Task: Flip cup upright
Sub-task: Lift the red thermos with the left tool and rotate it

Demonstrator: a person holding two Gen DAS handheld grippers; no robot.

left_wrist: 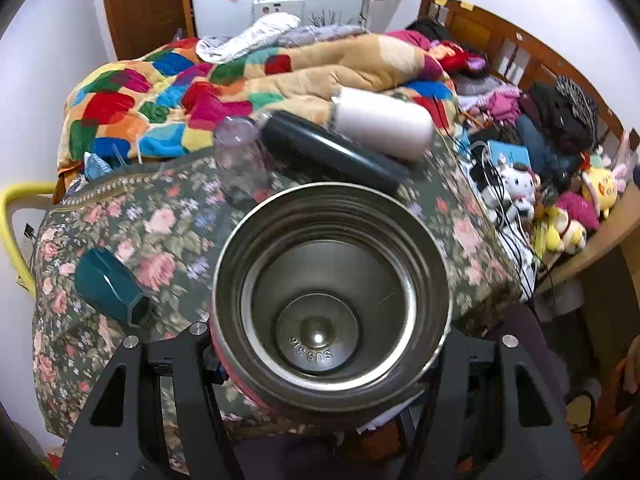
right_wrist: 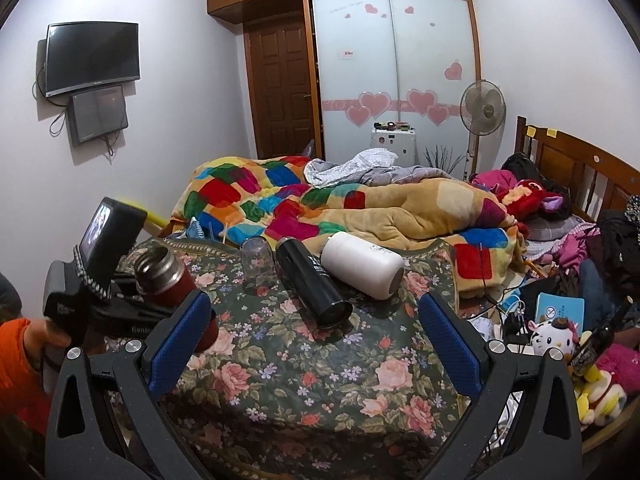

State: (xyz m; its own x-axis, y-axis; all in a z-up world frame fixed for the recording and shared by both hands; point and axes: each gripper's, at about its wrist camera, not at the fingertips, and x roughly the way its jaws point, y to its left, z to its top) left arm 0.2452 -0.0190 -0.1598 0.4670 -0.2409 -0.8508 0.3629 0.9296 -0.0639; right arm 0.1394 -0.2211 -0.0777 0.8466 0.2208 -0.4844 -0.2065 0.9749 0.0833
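My left gripper (left_wrist: 332,360) is shut on a red steel cup (left_wrist: 332,304), whose open mouth faces the left wrist camera. In the right wrist view the same red cup (right_wrist: 168,280) is held tilted, mouth up and to the left, above the left edge of the floral table (right_wrist: 304,360) by the left gripper (right_wrist: 132,308). My right gripper (right_wrist: 316,340) is open and empty over the near part of the table. A black flask (right_wrist: 314,284) and a white flask (right_wrist: 362,266) lie on their sides. A clear cup (right_wrist: 256,260) stands mouth down.
A teal object (left_wrist: 110,286) lies on the table's left side. A bed with a colourful quilt (right_wrist: 320,204) sits behind the table. Plush toys and cables (right_wrist: 552,332) crowd the right side. A yellow chair frame (left_wrist: 16,232) is at the left.
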